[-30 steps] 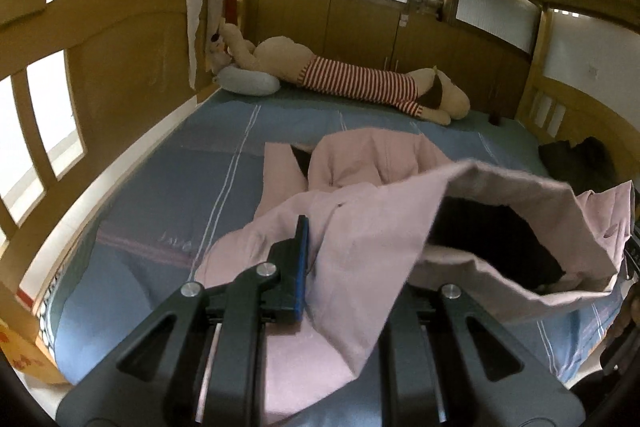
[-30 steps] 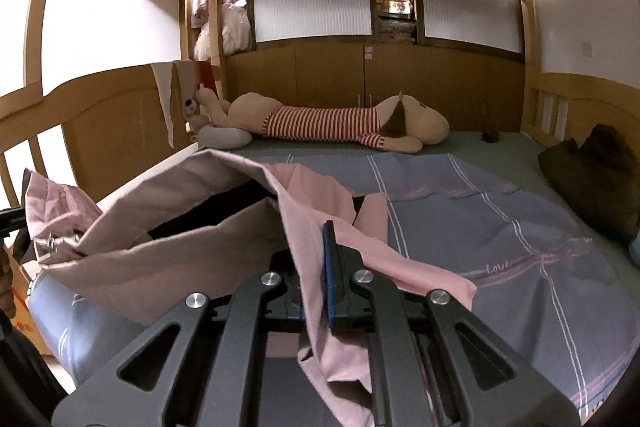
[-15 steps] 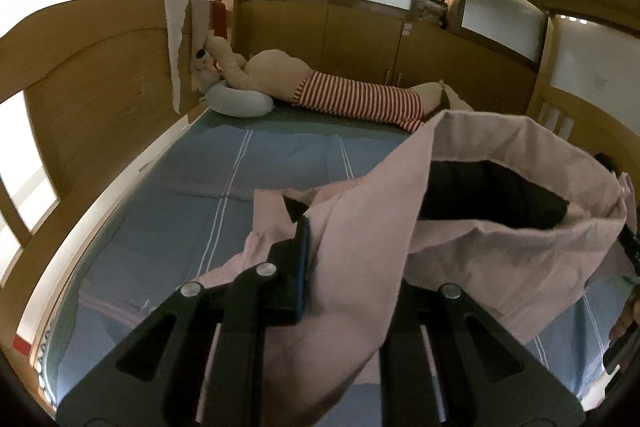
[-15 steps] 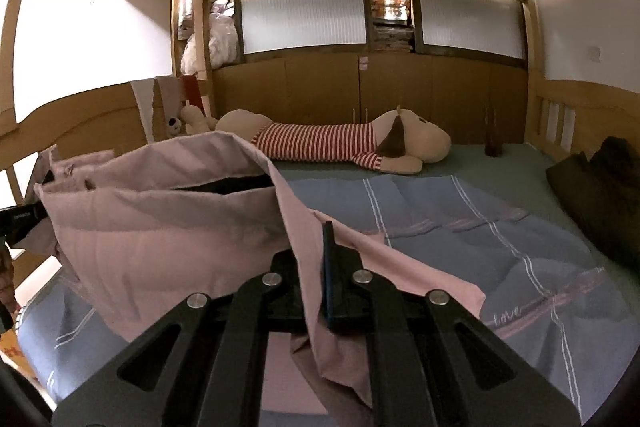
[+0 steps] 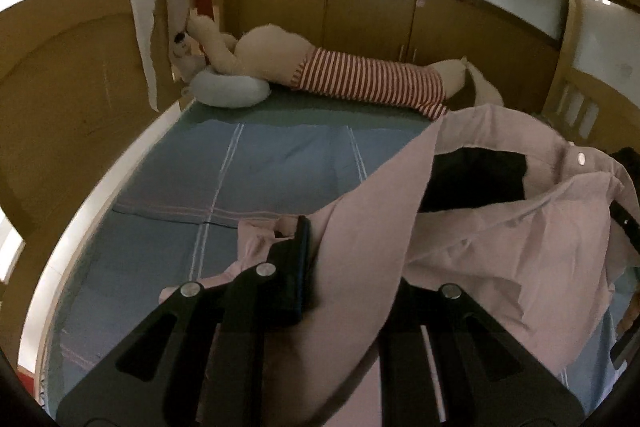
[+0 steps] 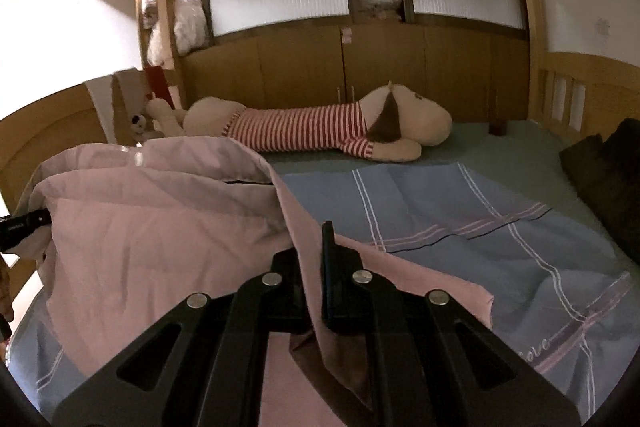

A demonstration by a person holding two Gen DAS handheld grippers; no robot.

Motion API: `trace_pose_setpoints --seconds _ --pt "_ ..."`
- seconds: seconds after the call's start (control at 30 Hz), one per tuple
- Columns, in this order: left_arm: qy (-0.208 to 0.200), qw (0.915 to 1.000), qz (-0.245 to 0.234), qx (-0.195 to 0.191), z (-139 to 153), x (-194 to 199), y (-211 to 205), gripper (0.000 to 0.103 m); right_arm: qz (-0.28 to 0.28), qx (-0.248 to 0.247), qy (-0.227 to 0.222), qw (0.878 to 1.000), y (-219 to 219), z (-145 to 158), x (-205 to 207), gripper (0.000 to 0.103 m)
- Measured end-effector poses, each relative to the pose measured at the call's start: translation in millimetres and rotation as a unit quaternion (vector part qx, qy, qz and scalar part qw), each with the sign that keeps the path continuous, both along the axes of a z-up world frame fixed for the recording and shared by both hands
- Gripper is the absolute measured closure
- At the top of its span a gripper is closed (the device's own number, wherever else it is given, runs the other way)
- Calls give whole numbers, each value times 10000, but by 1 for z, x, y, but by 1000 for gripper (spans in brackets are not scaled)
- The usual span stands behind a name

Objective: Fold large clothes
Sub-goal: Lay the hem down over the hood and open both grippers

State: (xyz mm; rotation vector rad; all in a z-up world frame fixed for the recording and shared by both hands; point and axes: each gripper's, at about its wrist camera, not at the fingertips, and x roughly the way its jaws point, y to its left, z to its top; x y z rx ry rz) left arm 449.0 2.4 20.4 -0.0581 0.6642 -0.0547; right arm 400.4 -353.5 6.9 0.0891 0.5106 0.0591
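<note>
Pink garment [image 5: 492,243] held raised above the blue striped bedsheet [image 5: 280,167], spanning both grippers. Right gripper [image 6: 316,259] is clamped on a fabric edge; left gripper [image 5: 344,267] appears closed on the cloth, though one finger is hidden beneath it. A striped plush dog [image 6: 320,127] lies beyond.

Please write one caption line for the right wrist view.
Right gripper clamps a pink shirt raised above the striped blue bedsheet.
</note>
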Motion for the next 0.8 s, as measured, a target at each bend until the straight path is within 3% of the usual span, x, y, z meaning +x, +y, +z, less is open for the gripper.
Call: trace_pose_setpoints --seconds 0.33,0.67,0.7,0.77,0.8 --pt "322 9994 76 64 -51 70 -4 90 -262 -291 386 9985 9 -48 72 97" --pt "312 9988 106 368 -83 101 -13 81 -512 -438 601 9959 15 -87 106 93" --pt "320 9986 102 402 -86 103 -13 80 -551 -423 578 9959 15 -88 107 88" --pt "283 9983 55 515 -88 106 -14 74 -599 -328 525 9963 12 -87 108 63" --pt "244 9981 44 569 -87 106 -15 68 -651 -308 487 9962 11 -85 108 30"
